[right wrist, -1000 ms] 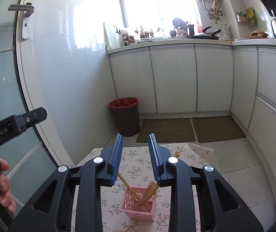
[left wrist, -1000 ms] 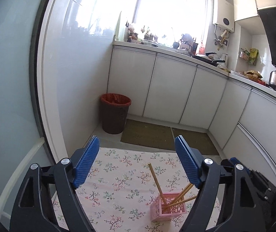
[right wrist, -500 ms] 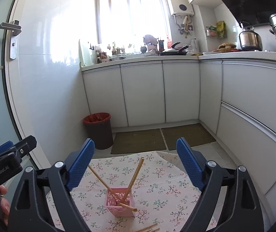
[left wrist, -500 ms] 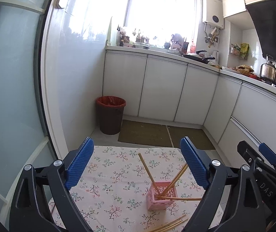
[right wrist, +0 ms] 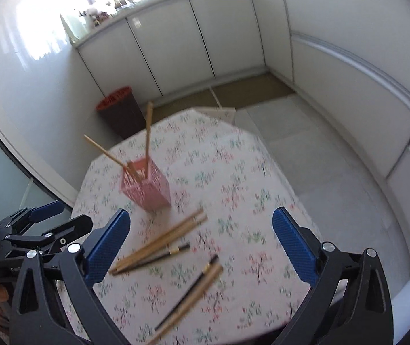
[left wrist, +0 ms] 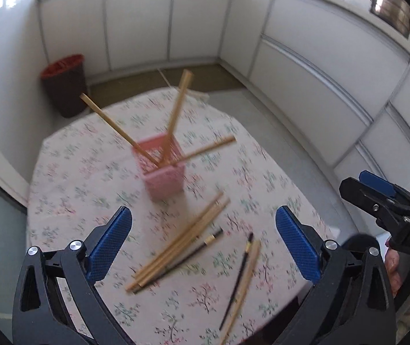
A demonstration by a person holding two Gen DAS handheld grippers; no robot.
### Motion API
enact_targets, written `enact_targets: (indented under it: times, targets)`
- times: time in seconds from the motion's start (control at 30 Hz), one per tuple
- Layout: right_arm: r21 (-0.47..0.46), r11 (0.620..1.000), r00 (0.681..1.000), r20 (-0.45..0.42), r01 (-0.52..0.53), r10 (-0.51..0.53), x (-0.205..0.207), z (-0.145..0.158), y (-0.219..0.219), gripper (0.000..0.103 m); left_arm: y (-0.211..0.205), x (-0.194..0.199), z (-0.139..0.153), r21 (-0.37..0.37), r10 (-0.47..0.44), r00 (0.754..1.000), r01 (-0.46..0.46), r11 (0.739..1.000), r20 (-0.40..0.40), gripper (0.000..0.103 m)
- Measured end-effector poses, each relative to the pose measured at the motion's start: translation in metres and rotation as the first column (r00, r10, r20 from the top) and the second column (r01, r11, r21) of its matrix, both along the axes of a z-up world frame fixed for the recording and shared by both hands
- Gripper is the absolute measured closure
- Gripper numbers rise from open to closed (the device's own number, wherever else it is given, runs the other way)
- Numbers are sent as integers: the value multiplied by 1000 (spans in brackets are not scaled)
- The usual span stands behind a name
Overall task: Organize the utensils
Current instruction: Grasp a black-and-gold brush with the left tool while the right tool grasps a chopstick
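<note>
Both tongs have just been opened wide and nothing is held: left tongs (left wrist: pixel 203 241), then right tongs (right wrist: pixel 202 244). Loose chopsticks (left wrist: pixel 180 244) are seen on the counter (left wrist: pixel 69 178) just in front of the pink basket (left wrist: pixel 163 169). One stick is best pinched mid-length and dropped upright into the basket.

— Any lettering you can read?
— Only "DAS", in pale letters on the black body of the right gripper (left wrist: pixel 389 198), at 3 o'clock in the left wrist view.
— Anything else?
— Nothing legible.
</note>
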State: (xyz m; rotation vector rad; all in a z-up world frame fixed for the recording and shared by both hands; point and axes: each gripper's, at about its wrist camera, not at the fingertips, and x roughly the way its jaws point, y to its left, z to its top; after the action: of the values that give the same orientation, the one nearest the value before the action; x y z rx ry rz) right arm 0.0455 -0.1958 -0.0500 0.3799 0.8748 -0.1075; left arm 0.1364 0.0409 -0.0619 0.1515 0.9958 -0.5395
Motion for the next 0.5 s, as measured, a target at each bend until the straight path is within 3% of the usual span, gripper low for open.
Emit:
enact_targets:
  times: [0.07,0.13,0.27,0.33,0.5]
  targets:
    - [90,995,996,-79,49,-42,-15,-22,-22,7,-15,4,-27,28,-53,992,57,998,-118,7]
    - [196,972,981,-168,132,-99,-30,-44,-47,7,-29,11,-54,21,-84,964,92,996,-251,8]
    - [389,872,923,-349,297,-159,-49,-90,-84,7,-53,8,-98,55,-118,921,149,987,-371,21]
    - [413,844,906,-384,342,-179,-55,-99,-93,7,-67,4,-118,74,-130,895,177,981,-427,37]
    - [415,845,906,-386,337,-172,-56,-99,-94,7,-93,0,-148,140,-123,865,216,966,-487,50]
